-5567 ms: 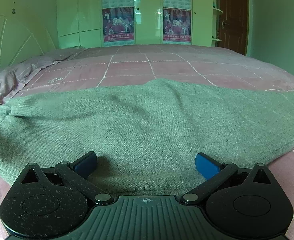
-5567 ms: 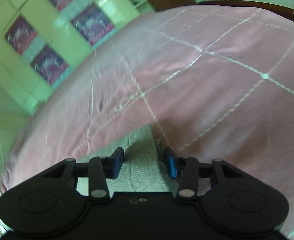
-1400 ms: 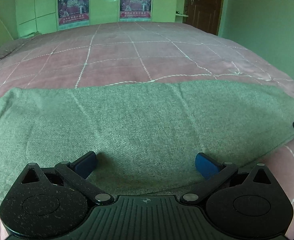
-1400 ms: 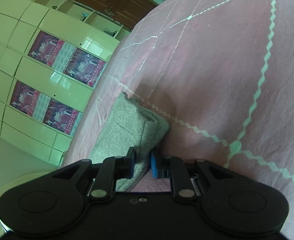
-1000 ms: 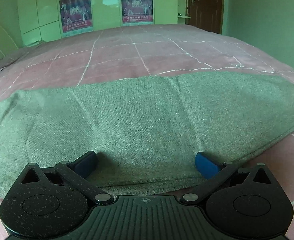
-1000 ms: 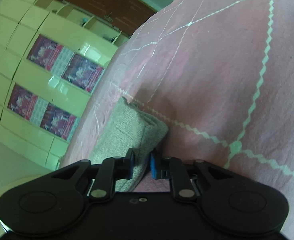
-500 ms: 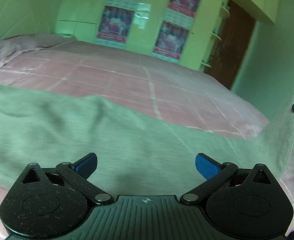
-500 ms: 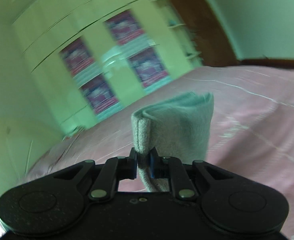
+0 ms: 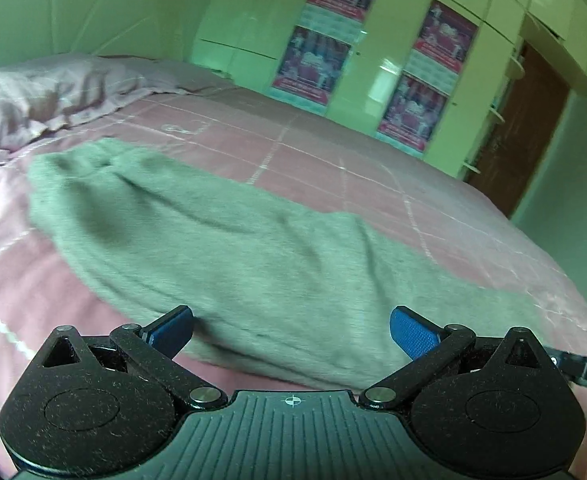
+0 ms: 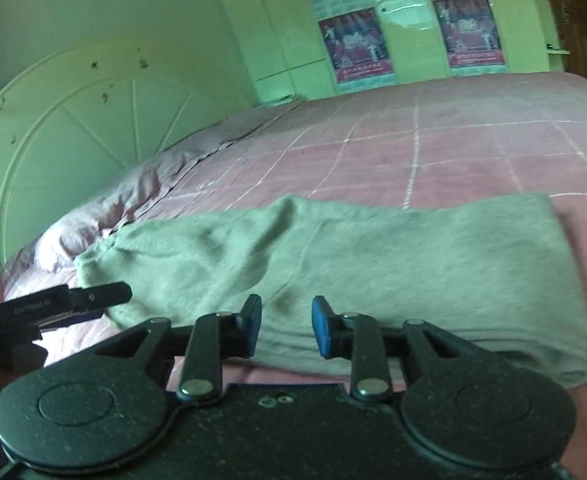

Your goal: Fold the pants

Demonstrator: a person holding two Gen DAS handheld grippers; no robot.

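Note:
Grey-green pants (image 9: 261, 256) lie folded over on the pink bed, rumpled, running from near the pillow to the near right; they also show in the right wrist view (image 10: 393, 256). My left gripper (image 9: 291, 330) is open and empty, just above the pants' near edge. My right gripper (image 10: 286, 330) is open and empty, its blue pads (image 10: 320, 328) apart over the pants' near edge. The left gripper's black body (image 10: 57, 304) shows at the left in the right wrist view.
A pink checked bedspread (image 9: 333, 168) covers the bed. A pink pillow (image 9: 33, 100) lies at the far left by a white headboard (image 10: 73, 136). Green wardrobes with posters (image 9: 329, 52) and a brown door (image 9: 521, 132) stand beyond the bed.
My right gripper carried the pants' end up and over, then opened and let it go. The pants now lie doubled over. Both cameras swung left toward the pillow.

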